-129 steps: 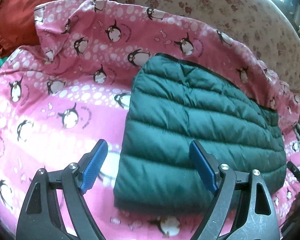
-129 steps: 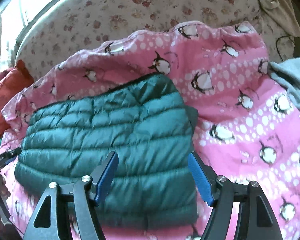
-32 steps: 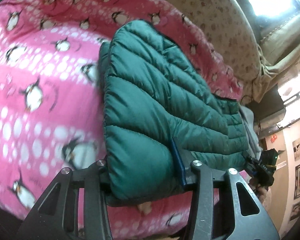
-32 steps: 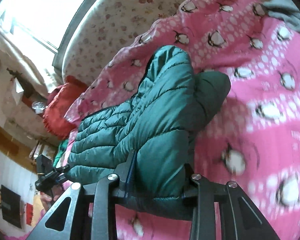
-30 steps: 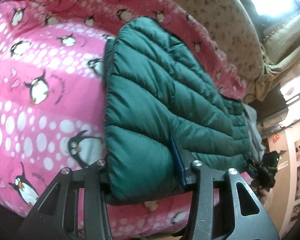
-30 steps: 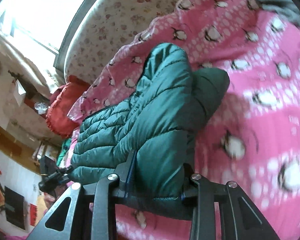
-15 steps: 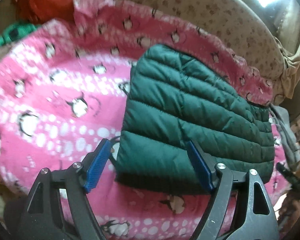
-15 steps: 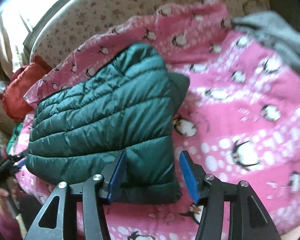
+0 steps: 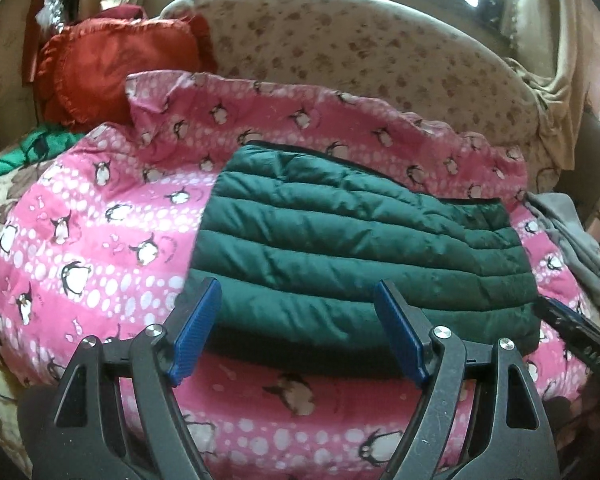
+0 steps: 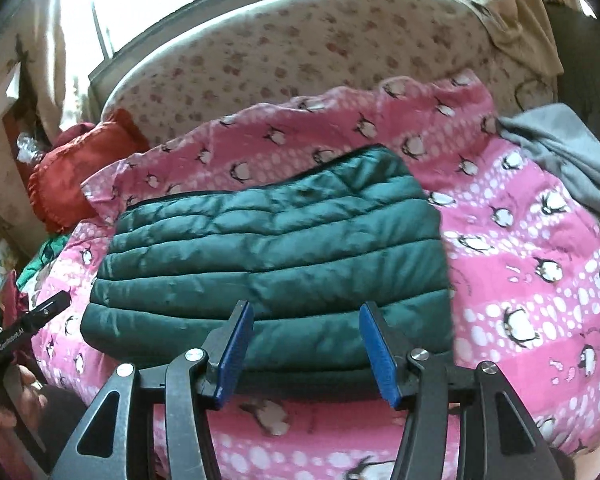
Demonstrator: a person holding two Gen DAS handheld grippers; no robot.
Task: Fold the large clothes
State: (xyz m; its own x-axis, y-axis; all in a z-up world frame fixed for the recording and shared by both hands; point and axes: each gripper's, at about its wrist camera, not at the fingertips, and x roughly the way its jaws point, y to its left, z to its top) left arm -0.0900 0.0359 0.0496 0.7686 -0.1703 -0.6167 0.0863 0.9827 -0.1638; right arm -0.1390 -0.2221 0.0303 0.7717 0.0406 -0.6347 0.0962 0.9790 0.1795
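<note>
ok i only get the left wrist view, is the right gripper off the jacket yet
observer: yes, the right gripper is open. Its jaws have just been opening and the pads press on nothing. The jacket lies folded flat on the bed beyond them.
operator: any room to the right of the jacket
observer: yes, a wide bare stretch of pink blanket lies between the jacket and the grey garment, which is draped over the blanket's far right corner.
</note>
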